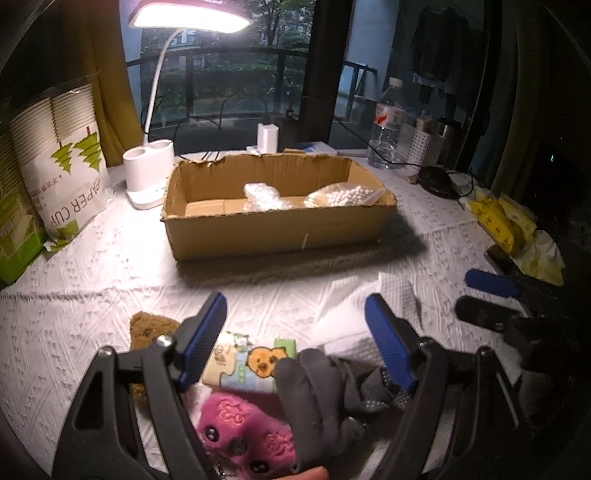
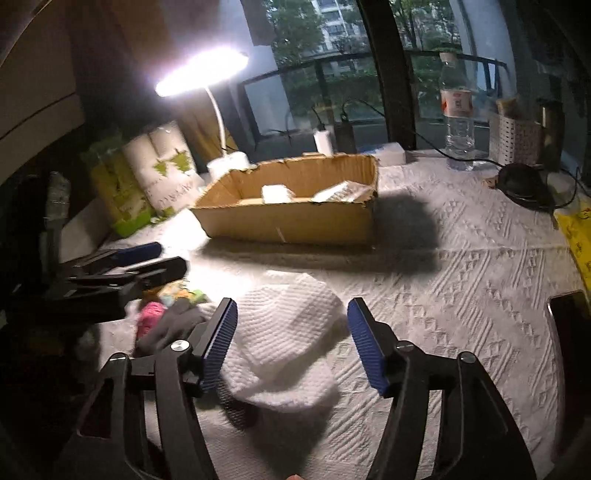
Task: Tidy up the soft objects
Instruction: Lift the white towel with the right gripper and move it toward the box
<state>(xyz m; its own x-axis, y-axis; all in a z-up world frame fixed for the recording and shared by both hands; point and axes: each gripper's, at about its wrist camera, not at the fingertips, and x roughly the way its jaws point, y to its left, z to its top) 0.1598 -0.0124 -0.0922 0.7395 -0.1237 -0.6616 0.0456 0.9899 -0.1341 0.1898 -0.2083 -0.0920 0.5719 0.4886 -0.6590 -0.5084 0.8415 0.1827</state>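
Table (image 2: 480,258) was covered in white embossed cloth, desk lamp (image 1: 192,14) lit at the back. Cardboard box (image 1: 280,229) sat mid-table, well apart from the pile of soft things at the near edge; it already held a bubble-wrap piece (image 1: 260,195) and a bag of white beads (image 1: 347,195). The rest was not yet sorted.

White quilted cloth (image 2: 284,332) lay crumpled on the table between the right gripper's (image 2: 293,343) jaws. Those jaws stood apart and the pads did not press the cloth: released, nothing held. Best approach judged: lower onto the highest fold, close on a bunched ridge rather than a single layer, so the cloth lifts as one lump and doesn't trail over the box wall.

Left gripper (image 1: 295,339) hovered over the pile, jaws wide, empty. Under it: a grey glove (image 1: 314,391), a pink plush (image 1: 243,428), a cartoon-print packet (image 1: 251,362), and a brown sponge-like piece (image 1: 151,328) to its left. The glove lay over the plush and touched the packet, so a pinch there would likely drag a neighbour. Better to take the top item, the glove, first.

Risk: the two grippers were near each other over adjoining items, and the cloth's edge touched the glove. Move one at a time. Drop into the box's free left end.
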